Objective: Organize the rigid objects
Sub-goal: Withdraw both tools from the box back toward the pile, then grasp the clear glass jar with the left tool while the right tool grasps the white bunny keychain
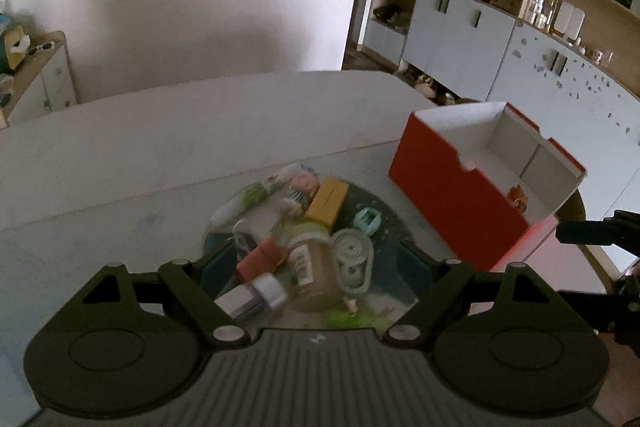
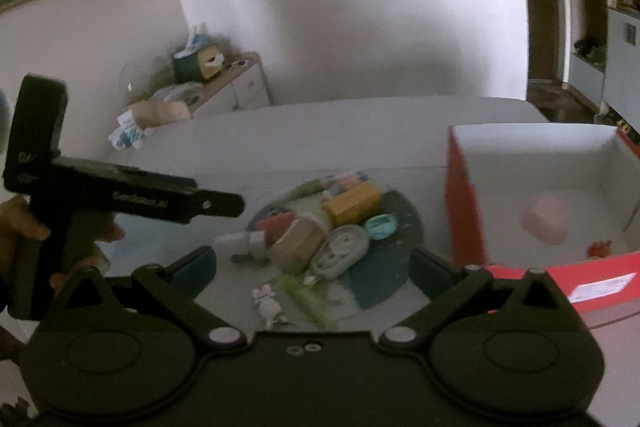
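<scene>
Barely started, I'd say. Most of the stuff is still heaped on the dark round mat (image 1: 372,211) in the middle of the white table (image 1: 120,163): a yellow box (image 1: 326,204), a mint clip (image 1: 368,221), a tan jar w/ label (image 1: 310,273), a pale oval case w/ two round marks (image 1: 352,255), a red/pink block (image 1: 260,261), a silver-capped tube (image 1: 256,295), a white-green tube (image 1: 256,193) at the far edge, plus some green bits at the near edge. Off the mat, toward the near side, a small pink-white wrapped thing (image 2: 268,305) lies on the table. The orange box (image 1: 452,195) sits just beside the mat on the right, open top, white inside; only a pink roundish item (image 2: 544,221) and a small orange item (image 2: 600,249) are in it, so approx two pieces done and the rest of the pile left, as far as I can see. Left gripper (image 1: 308,259) hangs over the pile, jaws spread wide, nothing between them. Right gripper (image 2: 316,267) likewise spread wide and empty, hovering at the near side of the mat. Both look blurry, so exact contact w/ anything I can't tell. Next is prob. a pick from the heap; the jar and case lie touching, so they may shift together.
</scene>
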